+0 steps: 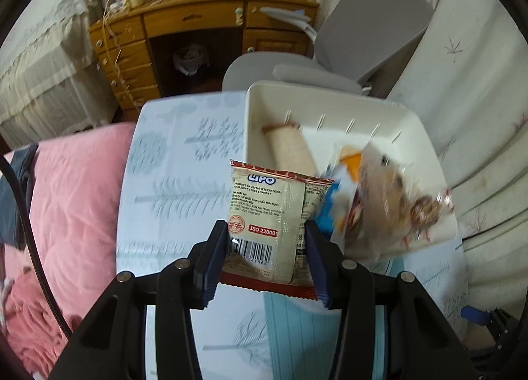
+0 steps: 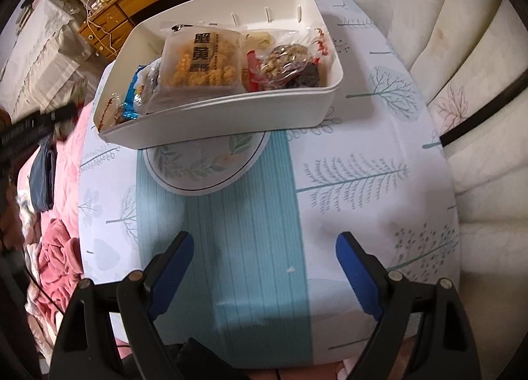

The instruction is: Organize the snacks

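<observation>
Fingers of the left gripper point(image 1: 266, 244) close on the lower half of a cream biscuit packet point(image 1: 269, 215), one blue pad point(image 1: 216, 258) against each long edge, so the packet stands upright between them with its printed back and barcode toward the camera. Just beyond and to the right of these fingers sits the white bin point(image 1: 330, 106), holding a pale wrapped roll point(image 1: 290, 149) along its left wall and a blurred heap of clear snack bags point(image 1: 389, 195) at its near right corner. Fingers of the right gripper point(image 2: 264, 268) stand wide apart and hold nothing, poised above a striped teal mat point(image 2: 237, 248) on the tree-print tablecloth point(image 2: 363, 182). Ahead of them the same bin point(image 2: 231, 112), well filled with packets, rests partly on the far edge of a leaf-patterned plate point(image 2: 198, 172). Step in hand, as judged: carrying one packet to the bin. The next move probably calls for advancing the left fingers forward and rightward over the near rim, toward the free space beside the roll, then parting them. Motion blur hides how the heap of bags lies.
</observation>
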The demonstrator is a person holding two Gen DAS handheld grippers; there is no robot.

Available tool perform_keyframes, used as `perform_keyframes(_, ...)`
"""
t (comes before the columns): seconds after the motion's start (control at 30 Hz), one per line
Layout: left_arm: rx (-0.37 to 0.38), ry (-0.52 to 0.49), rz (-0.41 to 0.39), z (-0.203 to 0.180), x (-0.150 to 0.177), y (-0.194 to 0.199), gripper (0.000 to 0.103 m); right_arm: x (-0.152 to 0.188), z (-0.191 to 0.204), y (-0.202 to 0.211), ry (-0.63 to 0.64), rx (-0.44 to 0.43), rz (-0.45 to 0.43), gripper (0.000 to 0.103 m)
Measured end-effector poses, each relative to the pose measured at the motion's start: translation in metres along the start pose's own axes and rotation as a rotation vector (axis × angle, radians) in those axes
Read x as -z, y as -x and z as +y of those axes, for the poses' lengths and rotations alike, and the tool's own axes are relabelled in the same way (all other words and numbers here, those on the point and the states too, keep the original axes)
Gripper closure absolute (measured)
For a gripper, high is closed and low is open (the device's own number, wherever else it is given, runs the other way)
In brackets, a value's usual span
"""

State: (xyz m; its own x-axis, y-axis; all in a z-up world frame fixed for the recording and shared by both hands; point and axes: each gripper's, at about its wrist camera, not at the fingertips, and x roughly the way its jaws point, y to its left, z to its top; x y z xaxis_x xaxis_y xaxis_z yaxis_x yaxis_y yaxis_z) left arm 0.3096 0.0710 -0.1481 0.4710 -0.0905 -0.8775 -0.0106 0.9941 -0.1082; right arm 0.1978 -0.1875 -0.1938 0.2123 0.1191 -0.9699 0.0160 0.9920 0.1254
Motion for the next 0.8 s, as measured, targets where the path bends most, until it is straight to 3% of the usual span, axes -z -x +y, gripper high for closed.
perform_keyframes(0.3,0.028,-0.007,-0.051,-0.026,-0.051,-0.024,0.058,-0.014,-0.017,-0.002,0.049,0.024,0.013,0.014)
perform_keyframes(0.5,0.039,-0.006,-0.039,-0.035,-0.065,-0.037,0.057,-0.01,-0.023,-0.002,0.036,0.028,0.02,0.014)
perform_keyframes(0.6,0.055,-0.024,-0.038,-0.036,-0.063,-0.034,0.046,-0.006,-0.021,0.0,0.021,0.031,0.015,0.014)
perform_keyframes(0.63,0.054,-0.026,-0.038,-0.036,-0.061,-0.032,0.033,-0.004,-0.02,0.001,0.015,0.031,0.011,0.014)
perform_keyframes(0.67,0.05,-0.029,-0.041,-0.034,-0.06,-0.029,0.029,-0.002,-0.02,0.002,0.008,0.031,0.008,0.014)
perform_keyframes(0.8,0.071,-0.02,-0.033,-0.024,-0.042,-0.018,0.029,0.011,-0.012,0.005,-0.03,0.036,-0.006,0.014)
